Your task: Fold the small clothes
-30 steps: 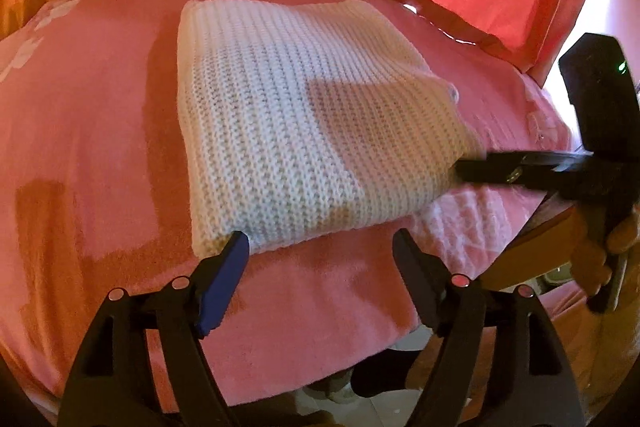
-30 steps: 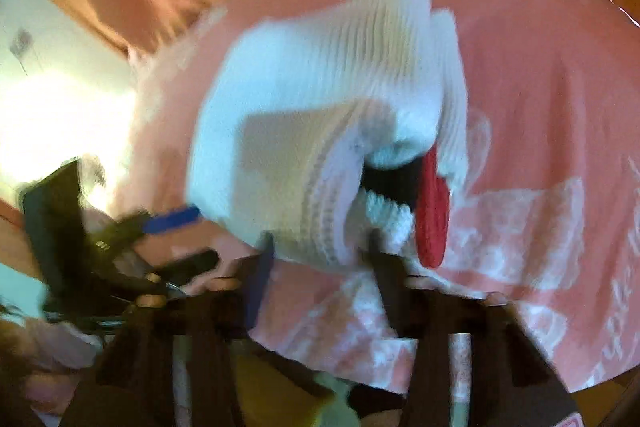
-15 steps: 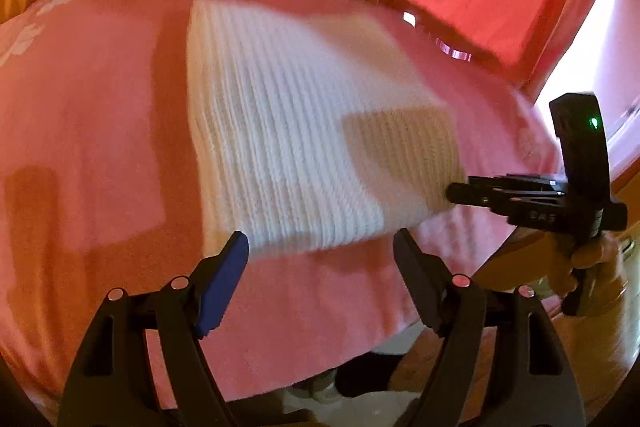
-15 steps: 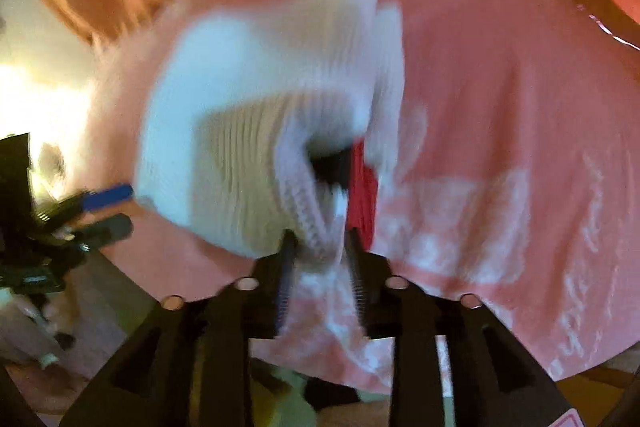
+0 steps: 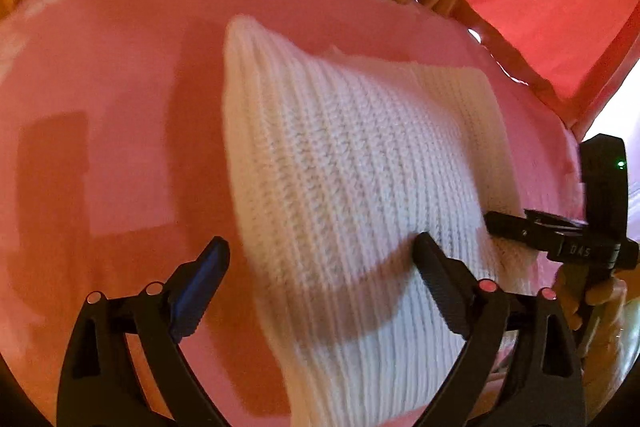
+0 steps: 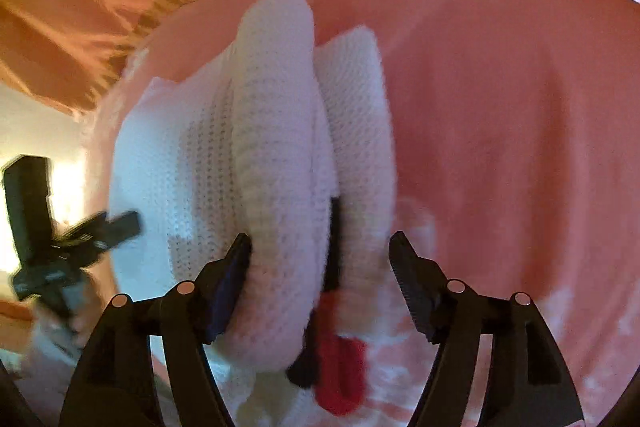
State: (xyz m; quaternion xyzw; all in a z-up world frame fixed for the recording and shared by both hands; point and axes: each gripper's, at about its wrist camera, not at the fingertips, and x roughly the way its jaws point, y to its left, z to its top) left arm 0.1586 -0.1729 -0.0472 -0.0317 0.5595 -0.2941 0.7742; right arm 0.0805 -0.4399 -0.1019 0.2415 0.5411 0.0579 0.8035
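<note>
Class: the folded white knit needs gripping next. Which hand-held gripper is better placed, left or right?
Right. The right hand-held gripper straddles the white knit's folded edge; the left hand-held gripper only hovers open over its flat top.

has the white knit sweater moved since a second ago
Yes. In the left wrist view the folded white knit sweater has slid toward the near edge of the pink blanket, now between the left gripper fingers.

The folded white knit sweater (image 5: 360, 187) fills the middle of the pink blanket (image 5: 120, 87), its bulk lying between the spread jaws of the right gripper (image 6: 320, 263). Bare blanket lies open on the sweater's left side. Red curtains (image 5: 560, 7) close off the far edge.
</note>
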